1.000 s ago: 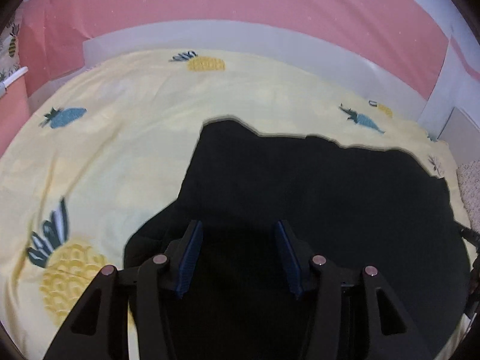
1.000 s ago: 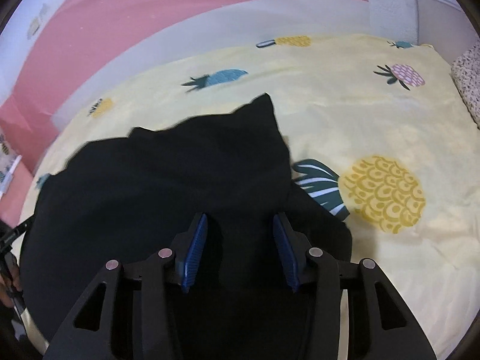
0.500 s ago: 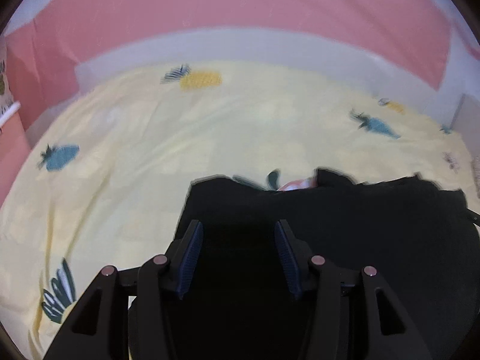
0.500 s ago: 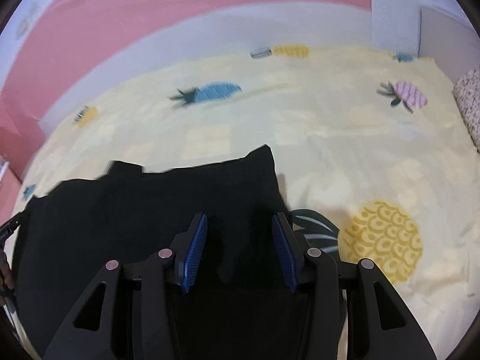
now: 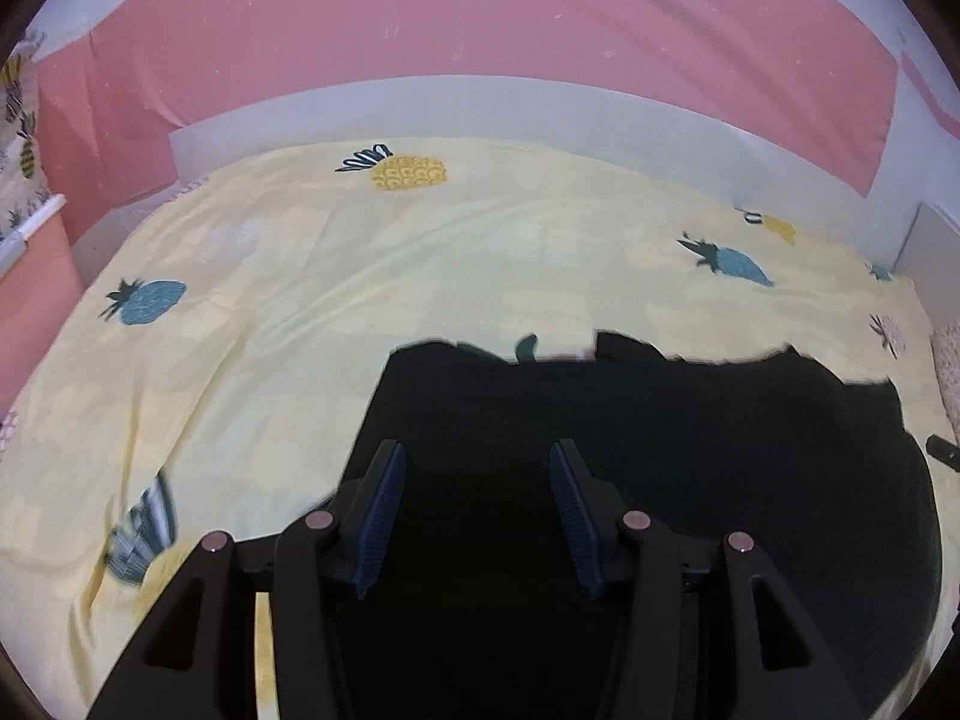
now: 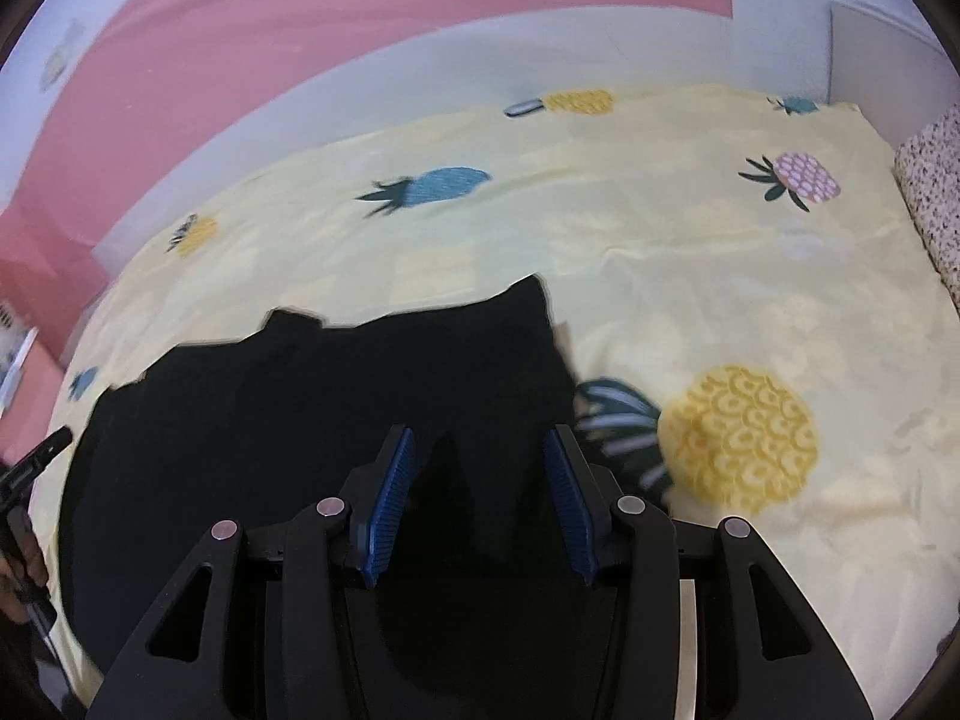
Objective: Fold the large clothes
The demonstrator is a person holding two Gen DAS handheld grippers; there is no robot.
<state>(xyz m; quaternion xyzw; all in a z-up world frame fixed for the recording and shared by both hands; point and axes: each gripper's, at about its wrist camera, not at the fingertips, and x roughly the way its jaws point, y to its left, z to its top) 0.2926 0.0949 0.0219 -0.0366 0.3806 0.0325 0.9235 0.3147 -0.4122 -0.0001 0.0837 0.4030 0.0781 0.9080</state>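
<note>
A large black garment [image 5: 660, 450] lies on a yellow pineapple-print bed sheet [image 5: 360, 300]; it also shows in the right wrist view [image 6: 330, 420]. My left gripper [image 5: 477, 462] is open, its blue pads wide apart over the garment's left part. My right gripper [image 6: 478, 444] is open over the garment's right part, near its pointed far corner [image 6: 534, 294]. Neither holds any cloth. The garment's near edge is hidden under both grippers.
A pink and white wall [image 5: 480, 30] runs behind the bed. A speckled cushion [image 6: 930, 192] lies at the right edge of the bed. A large yellow pineapple print [image 6: 738, 438] lies right of the garment. The left gripper's tip [image 6: 36, 462] shows at the far left.
Both grippers have pulled back and lifted, so the garment sits lower and smaller in both views. Its far edge looks nearer than a second ago. Both stay open.
</note>
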